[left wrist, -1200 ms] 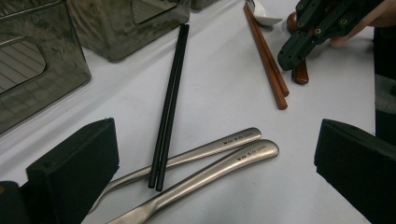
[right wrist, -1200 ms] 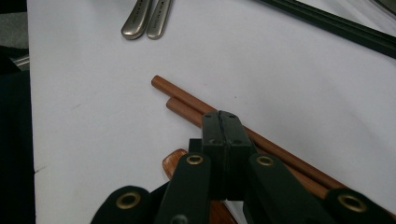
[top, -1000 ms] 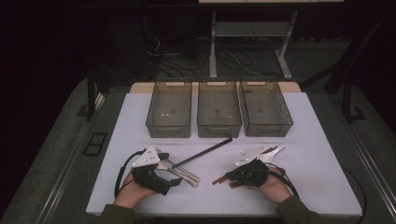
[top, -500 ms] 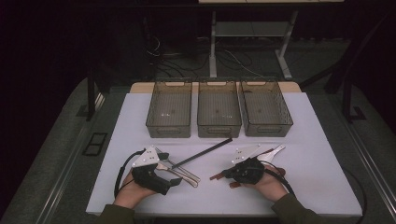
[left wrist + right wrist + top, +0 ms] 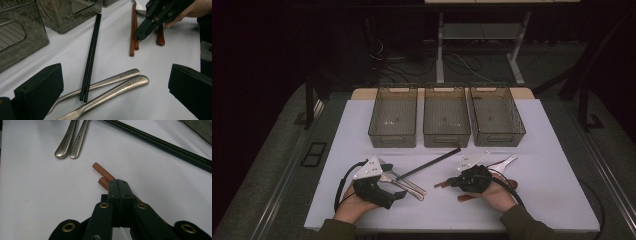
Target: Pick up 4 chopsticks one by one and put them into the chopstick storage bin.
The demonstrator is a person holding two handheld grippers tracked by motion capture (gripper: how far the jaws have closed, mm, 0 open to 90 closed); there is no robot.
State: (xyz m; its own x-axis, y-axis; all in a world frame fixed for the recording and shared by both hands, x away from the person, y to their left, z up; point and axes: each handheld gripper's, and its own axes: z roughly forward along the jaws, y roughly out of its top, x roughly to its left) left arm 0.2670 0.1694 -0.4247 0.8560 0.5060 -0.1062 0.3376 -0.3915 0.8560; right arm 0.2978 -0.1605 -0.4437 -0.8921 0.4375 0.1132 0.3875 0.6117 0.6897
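A: Your right gripper (image 5: 117,185) has its jaws pressed flat together with nothing between them, its tip just over the brown chopsticks (image 5: 101,173). From these pictures I can't tell whether it touches them

B: And your left gripper (image 5: 399,196)?

A: Its jaws stand wide apart, resting on the white table (image 5: 542,170) either side of the metal handles (image 5: 120,81). I judge you're parked there so the next grab needs only a squeeze

B: Why is everything laid out in front of the bins?

A: It looks like sorting: three empty bins (image 5: 446,116) stand side by side at the far side of the table, with the cutlery loose on your side of them

B: Count it for me

A: Two brown chopsticks lying side by side under your right gripper. Two black chopsticks (image 5: 91,53) as one long pair, their near ends lying across a metal handle. Two metal handles side by side at your left gripper. One dark brown handle (image 5: 160,36) beyond the right gripper's tip, and a white spoon (image 5: 506,162) near your right hand; its bowl peeks in at the top of the left gripper view
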